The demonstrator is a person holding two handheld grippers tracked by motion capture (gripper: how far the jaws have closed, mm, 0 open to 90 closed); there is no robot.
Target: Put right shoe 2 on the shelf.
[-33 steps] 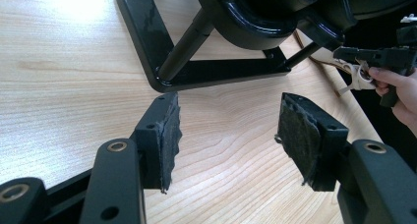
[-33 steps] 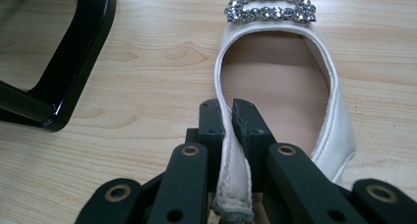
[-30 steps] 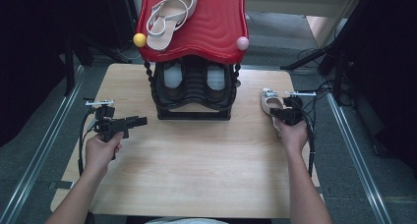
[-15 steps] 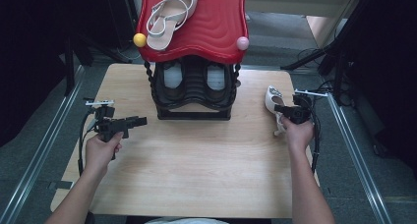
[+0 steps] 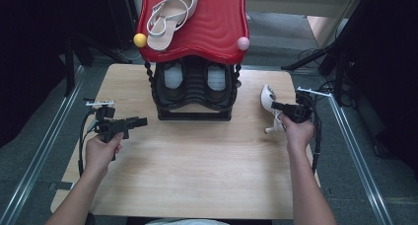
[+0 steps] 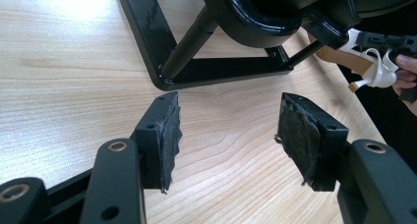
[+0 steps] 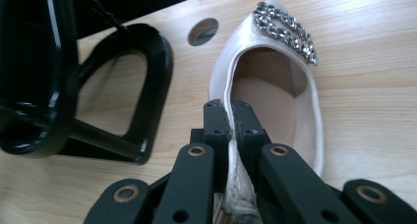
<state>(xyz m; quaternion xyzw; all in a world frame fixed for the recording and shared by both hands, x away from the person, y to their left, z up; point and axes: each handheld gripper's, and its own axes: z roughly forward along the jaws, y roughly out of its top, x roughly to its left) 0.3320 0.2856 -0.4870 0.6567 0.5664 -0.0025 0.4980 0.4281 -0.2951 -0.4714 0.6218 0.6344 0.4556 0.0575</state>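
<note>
Beside the rack (image 5: 194,94), right gripper (image 7: 230,117) clamping shoe (image 7: 275,81)

The black shoe rack (image 5: 194,94) stands on the wooden table (image 5: 197,175) between the left tongs (image 5: 143,121) and the right tongs (image 5: 274,105), a little farther from the person than both. Its red wavy top (image 5: 207,27) rises well beyond the tongs and carries a pale strappy sandal (image 5: 167,15) (on the side of the left tongs). A yellow ball (image 5: 140,40) sits at the top's corner on the left tongs' side, and a pink ball (image 5: 243,43) at the corner on the right tongs' side. A round hole (image 7: 203,31) in the table lies just ahead of the right tongs, near the rack.
</note>
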